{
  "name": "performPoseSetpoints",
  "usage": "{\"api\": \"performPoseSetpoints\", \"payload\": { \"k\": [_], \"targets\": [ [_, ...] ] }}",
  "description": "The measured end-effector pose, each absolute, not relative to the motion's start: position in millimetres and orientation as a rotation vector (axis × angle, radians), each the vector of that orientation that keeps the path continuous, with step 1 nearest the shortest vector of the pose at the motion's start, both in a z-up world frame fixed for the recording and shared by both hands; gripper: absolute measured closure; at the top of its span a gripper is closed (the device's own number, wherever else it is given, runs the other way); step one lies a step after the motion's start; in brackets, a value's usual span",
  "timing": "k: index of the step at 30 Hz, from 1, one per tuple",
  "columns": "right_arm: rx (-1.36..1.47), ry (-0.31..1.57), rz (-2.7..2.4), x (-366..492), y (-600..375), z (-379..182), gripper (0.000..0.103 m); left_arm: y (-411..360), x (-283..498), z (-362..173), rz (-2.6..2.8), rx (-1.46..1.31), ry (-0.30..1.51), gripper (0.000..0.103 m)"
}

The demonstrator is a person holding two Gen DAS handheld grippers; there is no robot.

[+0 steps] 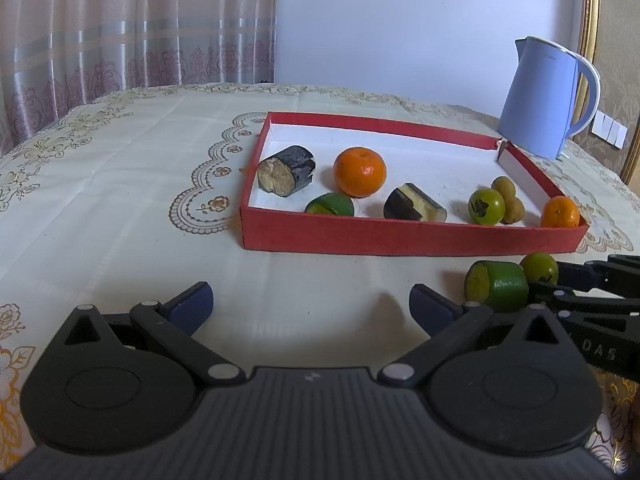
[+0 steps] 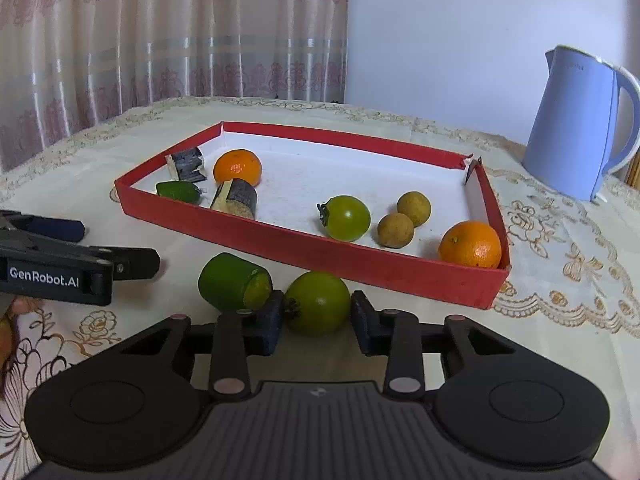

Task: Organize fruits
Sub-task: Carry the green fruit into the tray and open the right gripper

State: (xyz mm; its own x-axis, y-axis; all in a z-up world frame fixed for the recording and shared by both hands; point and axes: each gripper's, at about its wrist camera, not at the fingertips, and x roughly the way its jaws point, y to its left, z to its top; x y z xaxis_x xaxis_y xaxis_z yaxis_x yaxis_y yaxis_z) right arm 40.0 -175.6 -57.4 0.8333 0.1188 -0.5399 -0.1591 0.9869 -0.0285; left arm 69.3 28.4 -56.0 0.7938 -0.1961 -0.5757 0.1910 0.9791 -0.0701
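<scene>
My right gripper [image 2: 316, 314] is shut on a round green fruit [image 2: 317, 302] that rests on the tablecloth just in front of the red tray [image 2: 360, 268]. One pad touches its stem side, the other its right side. A cut green piece [image 2: 234, 282] lies beside it, touching the left finger. In the left wrist view the same green fruit [image 1: 540, 266] and cut piece [image 1: 496, 286] sit at the right, with the right gripper's fingers [image 1: 576, 276] around the fruit. My left gripper [image 1: 312, 300] hangs open over bare cloth, holding nothing.
The tray [image 1: 400, 236] holds a large orange [image 1: 360, 172], two dark cut pieces [image 1: 286, 170], a green wedge [image 1: 330, 205], a green fruit [image 1: 486, 206], two brown fruits [image 1: 506, 190] and a small orange [image 1: 560, 212]. A blue kettle [image 1: 548, 100] stands behind it.
</scene>
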Motion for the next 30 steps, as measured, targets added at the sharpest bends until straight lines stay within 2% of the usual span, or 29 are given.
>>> {"api": "performPoseSetpoints", "payload": {
  "k": [13, 30],
  "targets": [
    [-0.013, 0.560, 0.091, 34, -187, -56, 0.070, 28, 69, -58, -0.210, -0.011, 0.623, 0.000],
    [-0.045, 0.487, 0.042, 57, -189, -18, 0.070, 24, 69, -59, -0.202, 0.018, 0.634, 0.000]
  ]
}}
